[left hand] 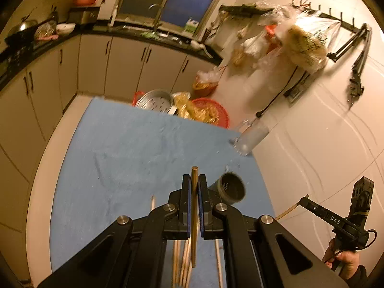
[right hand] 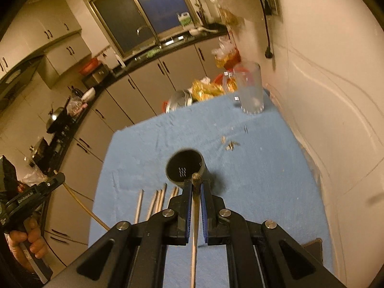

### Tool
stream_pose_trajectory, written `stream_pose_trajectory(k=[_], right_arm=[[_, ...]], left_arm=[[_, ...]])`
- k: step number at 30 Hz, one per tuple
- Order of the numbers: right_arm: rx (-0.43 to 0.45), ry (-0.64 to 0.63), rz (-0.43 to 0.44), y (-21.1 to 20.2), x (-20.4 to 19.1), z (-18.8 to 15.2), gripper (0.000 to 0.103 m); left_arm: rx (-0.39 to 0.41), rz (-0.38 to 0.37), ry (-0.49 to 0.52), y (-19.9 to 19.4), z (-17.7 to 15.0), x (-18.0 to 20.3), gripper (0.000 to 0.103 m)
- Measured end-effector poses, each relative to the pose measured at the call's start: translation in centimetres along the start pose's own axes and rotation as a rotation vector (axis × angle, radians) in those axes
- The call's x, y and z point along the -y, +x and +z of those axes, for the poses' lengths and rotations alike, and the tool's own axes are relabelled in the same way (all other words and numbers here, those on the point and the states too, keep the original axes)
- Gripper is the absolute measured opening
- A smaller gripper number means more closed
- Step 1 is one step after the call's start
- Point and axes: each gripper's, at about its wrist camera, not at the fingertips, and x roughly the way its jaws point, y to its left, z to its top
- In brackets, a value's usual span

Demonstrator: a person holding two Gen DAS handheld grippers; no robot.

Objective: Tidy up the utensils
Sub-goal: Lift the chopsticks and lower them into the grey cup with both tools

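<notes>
the left hand-held gripper point(left hand: 194, 192) is closed tight on one chopstick point(left hand: 194, 216). the right hand-held gripper point(right hand: 196, 192) pinches another chopstick point(right hand: 195, 228). the dark cup point(right hand: 185, 168) stands just ahead. more chopsticks point(right hand: 156, 200) lie on the blue table point(right hand: 264, 180) below.

Warm yellow light fills a kitchen. A dark window point(right hand: 144, 16) sits above the sink tap point(right hand: 146, 32); pale cabinets point(right hand: 144, 76) curve below the black countertop point(left hand: 134, 32). Right of the window, bags hang from a hook rail point(left hand: 336, 18) on the white wall point(right hand: 336, 96).
</notes>
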Motion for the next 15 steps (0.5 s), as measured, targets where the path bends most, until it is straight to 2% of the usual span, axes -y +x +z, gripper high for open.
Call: stream_pose_trajectory(k=[10, 15], right_arm=[[0.144, -0.052, 0.025, -4.2, -2.1, 4.8, 0.008], [0.224, -0.072, 0.023, -5.6, -3.3, 6.8, 0.008]], left_arm=[[0.083, -0.076, 0.077, 0.5, 5.0, 4.9, 0.005], [0.142, -0.086, 0.086, 1.8, 7.2, 6.7, 0.005]])
